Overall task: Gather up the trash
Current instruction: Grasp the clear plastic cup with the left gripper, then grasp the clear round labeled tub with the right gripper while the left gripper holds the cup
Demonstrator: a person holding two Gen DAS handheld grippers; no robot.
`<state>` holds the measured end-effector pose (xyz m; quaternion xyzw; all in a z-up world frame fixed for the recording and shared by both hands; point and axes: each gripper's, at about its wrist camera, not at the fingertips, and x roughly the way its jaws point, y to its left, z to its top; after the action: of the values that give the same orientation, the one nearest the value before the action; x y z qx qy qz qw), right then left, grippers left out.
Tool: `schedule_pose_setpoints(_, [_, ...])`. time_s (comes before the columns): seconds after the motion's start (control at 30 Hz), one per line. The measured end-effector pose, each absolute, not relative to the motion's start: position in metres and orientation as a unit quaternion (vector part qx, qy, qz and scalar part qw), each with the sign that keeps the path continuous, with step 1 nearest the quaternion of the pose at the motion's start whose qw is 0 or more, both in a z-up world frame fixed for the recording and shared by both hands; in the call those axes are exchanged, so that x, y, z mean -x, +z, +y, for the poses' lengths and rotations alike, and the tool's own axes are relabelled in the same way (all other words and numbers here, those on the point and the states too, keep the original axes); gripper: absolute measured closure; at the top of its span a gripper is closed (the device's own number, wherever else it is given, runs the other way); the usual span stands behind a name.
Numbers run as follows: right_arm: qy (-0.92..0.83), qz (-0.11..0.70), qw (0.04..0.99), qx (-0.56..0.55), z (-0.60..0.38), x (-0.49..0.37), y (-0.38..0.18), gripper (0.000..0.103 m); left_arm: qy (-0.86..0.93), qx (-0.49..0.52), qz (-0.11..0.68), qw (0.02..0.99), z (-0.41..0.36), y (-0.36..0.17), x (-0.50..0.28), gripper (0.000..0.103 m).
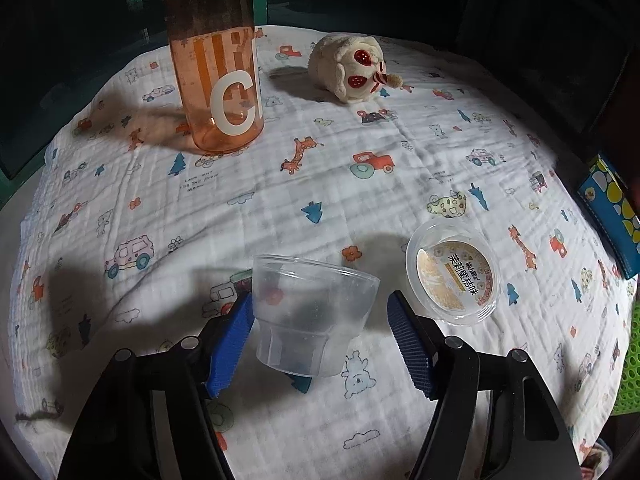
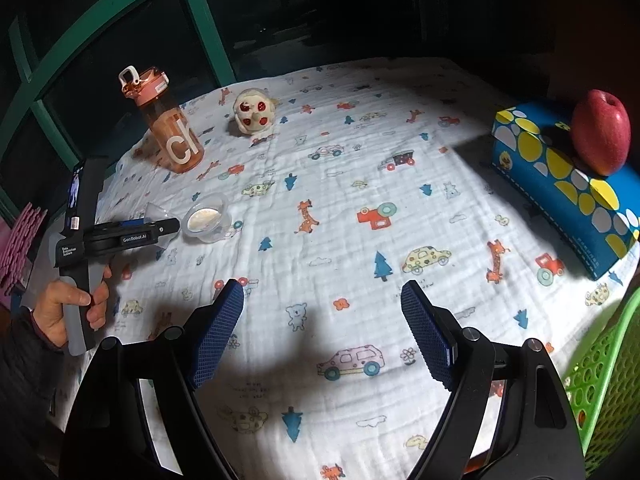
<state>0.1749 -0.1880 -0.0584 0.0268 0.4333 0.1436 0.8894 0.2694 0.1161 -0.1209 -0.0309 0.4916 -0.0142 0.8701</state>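
Note:
A clear plastic cup stands upright on the printed cloth between the fingers of my left gripper. The left pad is at the cup's side, while the right pad stands a little apart from it. Just right of the cup lies a small clear tub with a yellow label. In the right wrist view the cup and the tub sit at the left, with a hand holding the left gripper. My right gripper hangs open over bare cloth with nothing in it.
An orange water bottle and a plush toy stand at the far side. A blue tissue box with a red apple on it sits at the right. A green perforated basket is at the right edge.

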Motion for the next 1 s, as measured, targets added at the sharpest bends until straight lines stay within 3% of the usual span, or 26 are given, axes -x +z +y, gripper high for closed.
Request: schedule_pose_setpoints(1.0, [0.243, 0.463, 0.852, 0.037, -0.041, -0.255, -0.111, 0.023, 0.025, 0.083, 0.454, 0.887, 0.186, -0.076, -0.214, 0.044])
